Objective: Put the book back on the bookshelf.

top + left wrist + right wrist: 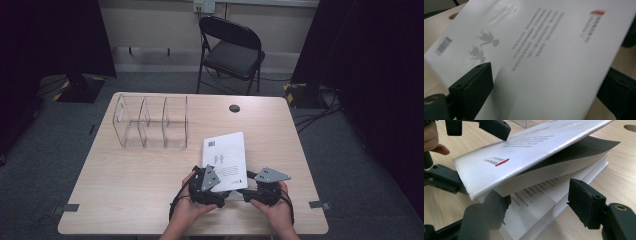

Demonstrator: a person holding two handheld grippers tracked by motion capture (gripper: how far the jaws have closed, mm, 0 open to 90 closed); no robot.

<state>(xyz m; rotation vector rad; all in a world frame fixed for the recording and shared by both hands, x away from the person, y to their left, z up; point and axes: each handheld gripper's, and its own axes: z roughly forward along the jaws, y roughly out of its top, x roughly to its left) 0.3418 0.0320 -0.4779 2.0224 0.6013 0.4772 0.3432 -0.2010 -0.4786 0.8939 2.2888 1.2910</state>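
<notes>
A white paperback book (226, 159) lies on a pale wooden table (125, 185), toward the near right part of the top, with its barcode end pointing away from the person. Its near end is being opened: in the right gripper view the white cover (529, 152) and a sheaf of pages are lifted and bowed upward, while the thicker stack of pages stays flat on the wood with printed text showing in the gap.

The left gripper (207, 190) sits at the book's near left corner. In its own view one black jaw lies on top of the cover and the other sits off the cover's far edge; whether the jaws are pressing on the cover cannot be told.

The right gripper (536, 207) comes in at the book's near right corner. Its jaws stand spread, one under the lifted pages, the other out beside the page stack, not touching it.

A hand (192, 207) holds each gripper close to the table's near edge.

Beyond the book, to the left, stands a clear plastic divider rack (150, 122), well apart from it. Bare wood lies open left of the book. A round cable hole (234, 108) sits near the far edge, and a black folding chair (231, 50) stands behind the table
</notes>
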